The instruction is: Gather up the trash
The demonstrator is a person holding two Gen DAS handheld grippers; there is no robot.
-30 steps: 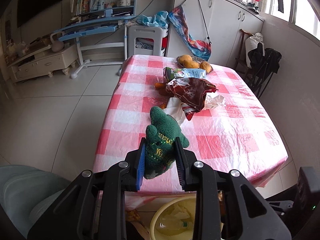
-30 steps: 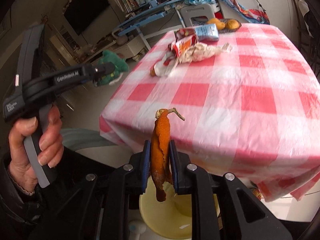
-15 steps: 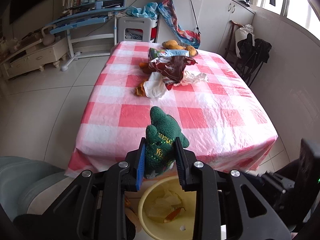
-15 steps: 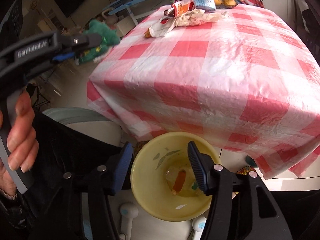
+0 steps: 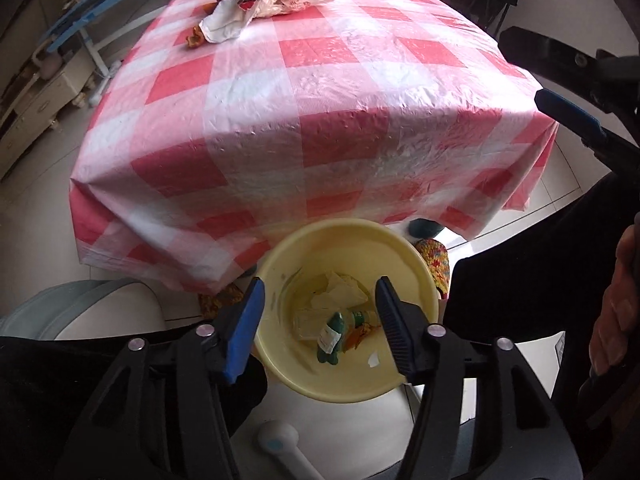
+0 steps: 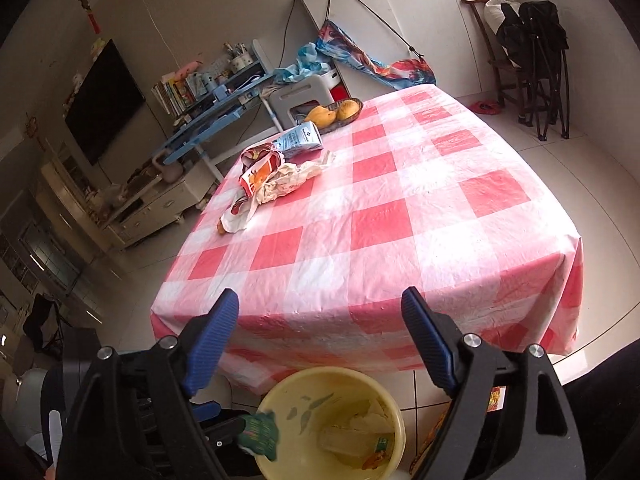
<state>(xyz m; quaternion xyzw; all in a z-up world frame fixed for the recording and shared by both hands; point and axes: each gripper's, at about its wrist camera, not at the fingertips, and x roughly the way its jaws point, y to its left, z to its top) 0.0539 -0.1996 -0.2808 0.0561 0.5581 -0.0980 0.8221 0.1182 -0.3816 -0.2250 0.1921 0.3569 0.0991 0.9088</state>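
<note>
Gaping, both claws (image 5: 318, 304) (image 6: 320, 308) hang empty above the yellow bin (image 5: 424, 280) beside the checked table (image 5: 320, 100).

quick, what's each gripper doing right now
left gripper: just opened, empty, green toy in the bin
right gripper: just opened, empty

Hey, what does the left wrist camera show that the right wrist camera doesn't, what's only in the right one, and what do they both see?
Only the left wrist view shows a hand at its right edge. Only the right wrist view shows the dark TV and the white cabinets. Both show the red-checked tablecloth, the wrapper pile at its far end, and the yellow bin on the floor, with a green knitted item at it.
</note>
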